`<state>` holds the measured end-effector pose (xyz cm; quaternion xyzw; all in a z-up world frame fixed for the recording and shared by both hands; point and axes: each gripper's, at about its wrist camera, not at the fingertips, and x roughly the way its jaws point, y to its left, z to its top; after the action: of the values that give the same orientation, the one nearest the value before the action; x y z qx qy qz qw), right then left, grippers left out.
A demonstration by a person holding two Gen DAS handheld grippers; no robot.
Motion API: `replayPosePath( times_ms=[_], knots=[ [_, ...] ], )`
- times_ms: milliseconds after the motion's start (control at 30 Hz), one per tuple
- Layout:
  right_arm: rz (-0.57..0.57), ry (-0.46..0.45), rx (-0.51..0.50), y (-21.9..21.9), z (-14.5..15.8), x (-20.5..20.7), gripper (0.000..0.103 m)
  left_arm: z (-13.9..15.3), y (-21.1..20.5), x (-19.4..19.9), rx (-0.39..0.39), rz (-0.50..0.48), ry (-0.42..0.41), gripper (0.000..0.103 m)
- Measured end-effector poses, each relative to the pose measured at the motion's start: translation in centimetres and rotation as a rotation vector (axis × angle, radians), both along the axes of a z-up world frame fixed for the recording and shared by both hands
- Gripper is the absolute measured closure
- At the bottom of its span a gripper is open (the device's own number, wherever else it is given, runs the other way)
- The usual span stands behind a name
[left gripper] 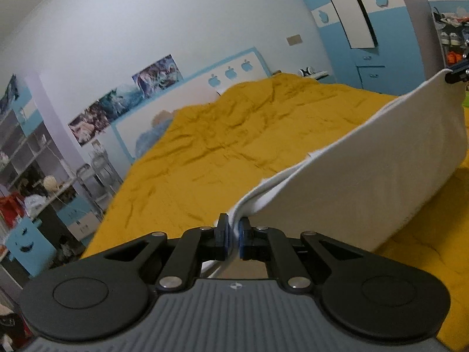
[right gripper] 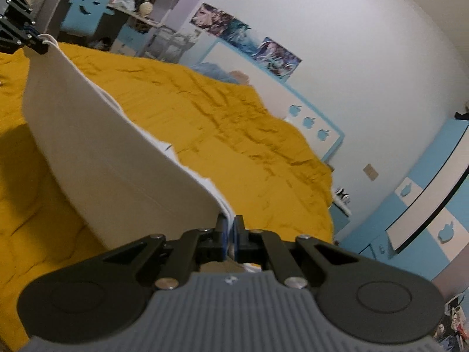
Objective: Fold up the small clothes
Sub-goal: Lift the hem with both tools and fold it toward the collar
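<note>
A white garment (left gripper: 366,170) hangs stretched between my two grippers above the yellow bedspread (left gripper: 222,152). My left gripper (left gripper: 233,234) is shut on one corner of it. My right gripper (right gripper: 230,234) is shut on the opposite corner of the garment (right gripper: 96,146). The right gripper also shows at the far right edge of the left wrist view (left gripper: 457,74), and the left gripper at the top left of the right wrist view (right gripper: 32,39). The cloth sags in a curve, doubled in layers, its lower edge near the bedspread (right gripper: 234,111).
The bed has a blue and white headboard (left gripper: 234,70) against the wall. A blue pillow (left gripper: 152,138) lies by it. Shelves and a cluttered desk (left gripper: 35,176) stand left of the bed. A blue wardrobe (left gripper: 366,29) stands at the right.
</note>
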<state>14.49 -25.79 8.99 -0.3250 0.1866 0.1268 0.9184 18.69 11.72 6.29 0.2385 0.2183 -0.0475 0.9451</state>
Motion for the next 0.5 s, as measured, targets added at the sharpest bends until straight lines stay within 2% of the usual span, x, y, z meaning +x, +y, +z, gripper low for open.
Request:
replayPosePath(
  times_ms=[233,500],
  knots=[
    [-0.01,-0.038,-0.029,0.6,1.4,7.8,0.103,0.5,-0.7,6.1,0.058,0.013,-0.034,0.097],
    [-0.024,-0.025,0.004,1.2,0.8,18.8,0.103,-0.3,-0.6,13.5,0.079,0.03,0.012,0.097]
  ],
)
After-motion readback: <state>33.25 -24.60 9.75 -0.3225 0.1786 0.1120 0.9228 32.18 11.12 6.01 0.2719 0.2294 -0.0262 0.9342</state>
